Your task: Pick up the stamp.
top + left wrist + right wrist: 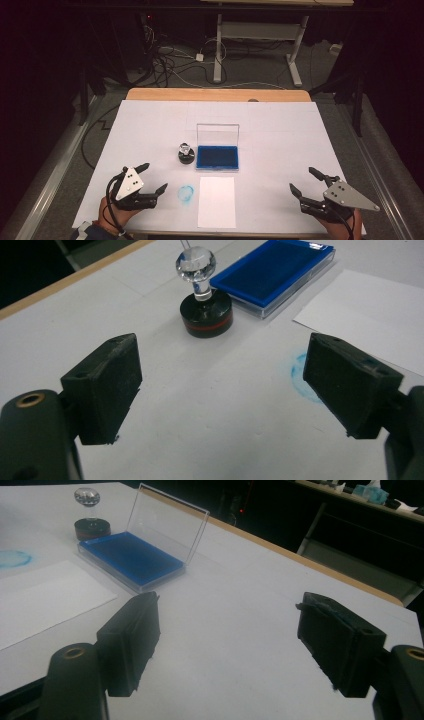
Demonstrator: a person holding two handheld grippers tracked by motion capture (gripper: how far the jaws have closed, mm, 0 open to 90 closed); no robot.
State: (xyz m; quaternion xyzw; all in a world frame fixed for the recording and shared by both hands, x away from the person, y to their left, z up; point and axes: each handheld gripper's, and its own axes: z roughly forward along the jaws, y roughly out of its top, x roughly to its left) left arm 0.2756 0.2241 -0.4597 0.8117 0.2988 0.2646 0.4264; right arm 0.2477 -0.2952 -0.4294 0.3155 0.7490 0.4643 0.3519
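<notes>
Stamp [186,152] stands upright just left of the ink pad [217,156], ahead-right of the left gripper [153,177], which is nearer. Right gripper [303,182] well apart. Both spread, empty.

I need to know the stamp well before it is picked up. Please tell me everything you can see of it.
The stamp has a round black base with a thin red band near its bottom, a short clear neck and a clear, glass-like ball knob. It stands upright on the white sheet, just left of the open ink pad and apart from it. A faint blue ring mark lies nearer the person. Nothing holds the stamp; the left hand-held gripper is open, short of it.
</notes>
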